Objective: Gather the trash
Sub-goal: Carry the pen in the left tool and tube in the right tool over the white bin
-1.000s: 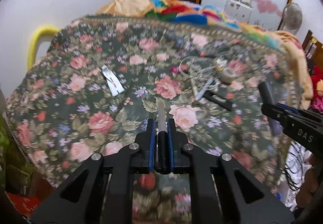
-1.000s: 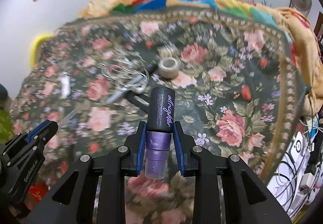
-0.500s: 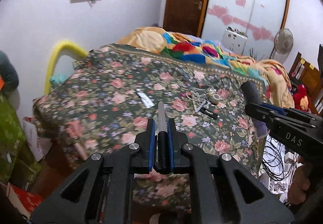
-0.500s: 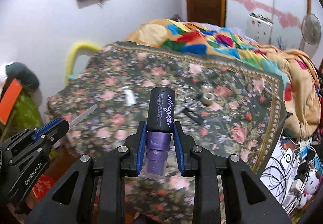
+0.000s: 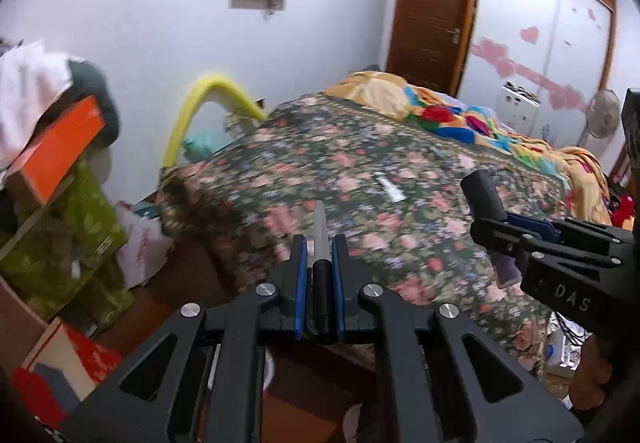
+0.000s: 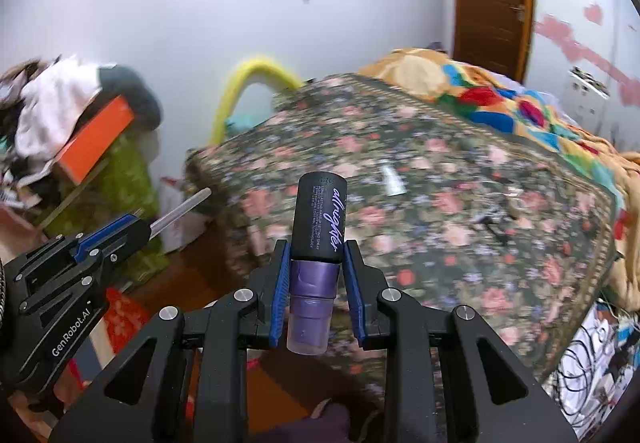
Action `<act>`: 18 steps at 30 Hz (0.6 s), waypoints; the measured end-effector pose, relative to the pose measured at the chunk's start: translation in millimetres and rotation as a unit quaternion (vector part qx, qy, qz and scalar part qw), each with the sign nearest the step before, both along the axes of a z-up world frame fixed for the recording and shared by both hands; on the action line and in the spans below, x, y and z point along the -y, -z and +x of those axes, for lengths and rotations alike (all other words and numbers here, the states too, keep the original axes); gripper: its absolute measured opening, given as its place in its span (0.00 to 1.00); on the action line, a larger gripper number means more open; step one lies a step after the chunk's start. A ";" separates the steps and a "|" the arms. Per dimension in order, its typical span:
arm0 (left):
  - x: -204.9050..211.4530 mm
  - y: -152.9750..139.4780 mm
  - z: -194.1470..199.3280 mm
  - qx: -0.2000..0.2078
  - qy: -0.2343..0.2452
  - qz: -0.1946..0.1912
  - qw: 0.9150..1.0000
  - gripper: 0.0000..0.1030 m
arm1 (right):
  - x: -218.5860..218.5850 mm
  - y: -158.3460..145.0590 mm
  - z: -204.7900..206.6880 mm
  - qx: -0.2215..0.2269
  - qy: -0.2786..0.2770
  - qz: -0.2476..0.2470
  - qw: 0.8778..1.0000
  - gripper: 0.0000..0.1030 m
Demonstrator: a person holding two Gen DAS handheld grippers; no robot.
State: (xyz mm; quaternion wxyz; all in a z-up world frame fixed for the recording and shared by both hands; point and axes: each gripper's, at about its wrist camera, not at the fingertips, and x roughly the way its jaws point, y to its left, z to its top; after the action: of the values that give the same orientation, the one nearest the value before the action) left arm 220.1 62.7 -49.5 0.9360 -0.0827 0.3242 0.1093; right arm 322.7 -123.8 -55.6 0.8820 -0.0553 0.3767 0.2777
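My left gripper [image 5: 319, 243] is shut on a thin grey pen [image 5: 320, 231] that sticks out forward; it also shows at the left of the right wrist view [image 6: 132, 227]. My right gripper [image 6: 314, 255] is shut on a purple spray bottle [image 6: 318, 227] with a black cap; it shows at the right of the left wrist view [image 5: 492, 227]. Both are held in the air, off the bed's near corner. A small white tube [image 5: 390, 187] lies on the floral bedspread [image 5: 360, 163], also in the right wrist view [image 6: 392, 181]. A tangle of wire and dark items [image 6: 500, 211] lies further right.
Stacked boxes, an orange box [image 5: 56, 151] and clothes stand at the left. A yellow curved bar [image 5: 208, 95] rises behind the bed corner. A crumpled colourful blanket [image 5: 460, 115] lies at the bed's far side. Cables and clutter [image 6: 592, 359] lie on the floor at right.
Both grippers have pulled back and up from the bed and swung left, each keeping its item. The bed now looks smaller and the clutter at the left has come into view.
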 end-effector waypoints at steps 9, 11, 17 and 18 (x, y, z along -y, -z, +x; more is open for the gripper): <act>-78.7 34.7 -46.4 -0.032 -0.060 -0.018 0.998 0.10 | -86.3 27.2 -29.9 -0.035 -0.084 -0.015 0.996 0.23; -94.1 47.0 -50.9 -0.042 -0.071 -0.029 0.996 0.10 | -106.2 38.2 -34.6 -0.047 -0.102 -0.023 0.993 0.23; -141.8 98.1 -57.7 -0.084 -0.103 -0.062 0.989 0.10 | -157.1 77.6 -39.2 -0.086 -0.145 -0.049 0.984 0.23; -146.1 104.9 -57.6 -0.089 -0.103 -0.064 0.989 0.10 | -164.2 83.9 -39.9 -0.088 -0.148 -0.054 0.984 0.23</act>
State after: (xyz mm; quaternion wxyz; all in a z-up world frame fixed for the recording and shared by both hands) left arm 162.5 208.8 -154.4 0.8800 -0.1653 0.4024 0.1906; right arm 282.7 40.4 -139.4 0.7904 -0.1334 0.4545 0.3886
